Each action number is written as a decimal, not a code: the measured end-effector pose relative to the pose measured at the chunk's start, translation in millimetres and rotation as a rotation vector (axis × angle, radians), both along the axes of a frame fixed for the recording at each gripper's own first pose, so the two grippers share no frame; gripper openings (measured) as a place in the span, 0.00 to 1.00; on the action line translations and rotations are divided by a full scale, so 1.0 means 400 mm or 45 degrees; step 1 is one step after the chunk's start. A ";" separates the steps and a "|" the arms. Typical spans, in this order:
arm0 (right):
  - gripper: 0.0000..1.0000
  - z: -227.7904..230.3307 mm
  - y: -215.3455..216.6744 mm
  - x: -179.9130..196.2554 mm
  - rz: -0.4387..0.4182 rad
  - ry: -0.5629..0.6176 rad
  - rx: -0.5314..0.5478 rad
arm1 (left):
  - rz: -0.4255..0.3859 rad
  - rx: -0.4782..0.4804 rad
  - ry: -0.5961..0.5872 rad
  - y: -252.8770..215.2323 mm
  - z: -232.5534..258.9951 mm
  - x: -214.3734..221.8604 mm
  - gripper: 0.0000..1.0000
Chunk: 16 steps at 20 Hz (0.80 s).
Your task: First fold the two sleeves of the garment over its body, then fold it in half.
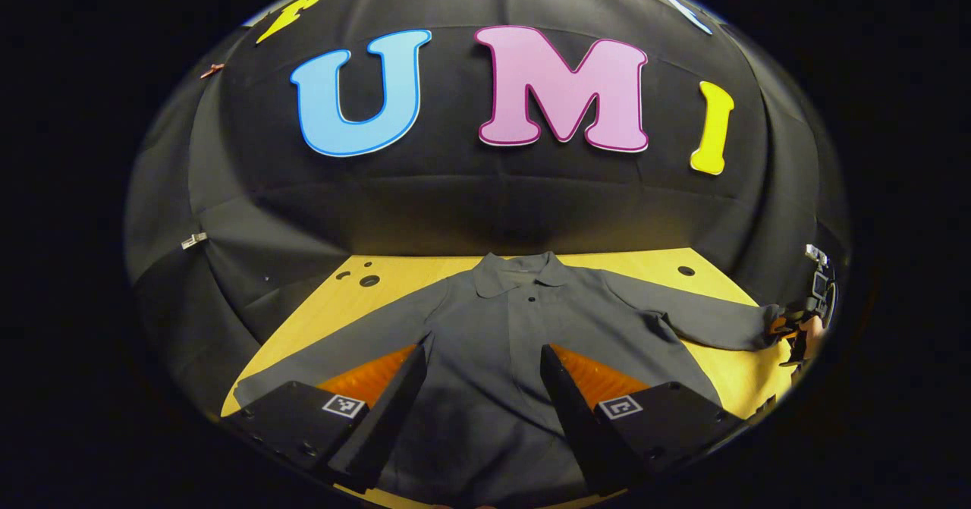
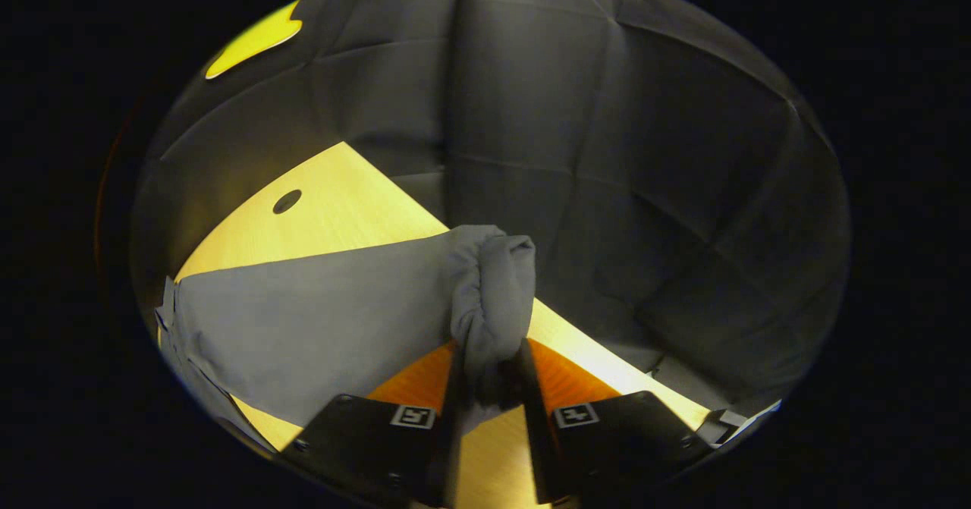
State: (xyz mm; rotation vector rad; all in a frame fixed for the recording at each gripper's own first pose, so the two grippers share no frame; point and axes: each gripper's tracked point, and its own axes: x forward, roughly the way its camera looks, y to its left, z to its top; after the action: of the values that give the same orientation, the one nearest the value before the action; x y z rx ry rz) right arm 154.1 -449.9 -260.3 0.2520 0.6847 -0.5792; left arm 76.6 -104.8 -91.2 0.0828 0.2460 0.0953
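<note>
Grey garment [image 1: 523, 319] flat on yellow surface [image 1: 394, 274], collar far from left tongs [image 1: 482, 388]. Left tongs spread wide, empty, over hem. Right tongs [image 2: 489, 388] clamped on bunched sleeve cuff [image 2: 493, 289]; sleeve runs sideways toward body, fold goes inward.

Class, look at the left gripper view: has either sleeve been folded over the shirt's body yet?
No: both sleeves lie spread out sideways from the grey collared shirt on the table.
</note>
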 end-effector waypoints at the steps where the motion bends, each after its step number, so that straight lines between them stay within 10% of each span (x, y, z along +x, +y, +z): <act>1: 0.14 0.006 -0.004 -0.001 0.015 -0.002 -0.026 | 0.009 -0.002 0.001 0.006 -0.002 -0.003 0.96; 16: 0.05 0.266 0.148 0.070 0.476 -0.041 -0.314 | 0.134 -0.023 -0.033 0.121 -0.006 -0.055 0.96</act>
State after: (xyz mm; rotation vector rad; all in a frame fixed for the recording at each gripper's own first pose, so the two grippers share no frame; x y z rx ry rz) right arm 182.1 -390.6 -153.7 -0.0969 0.6033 -0.2959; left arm 54.5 -56.5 -93.6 0.0505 0.2256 0.1988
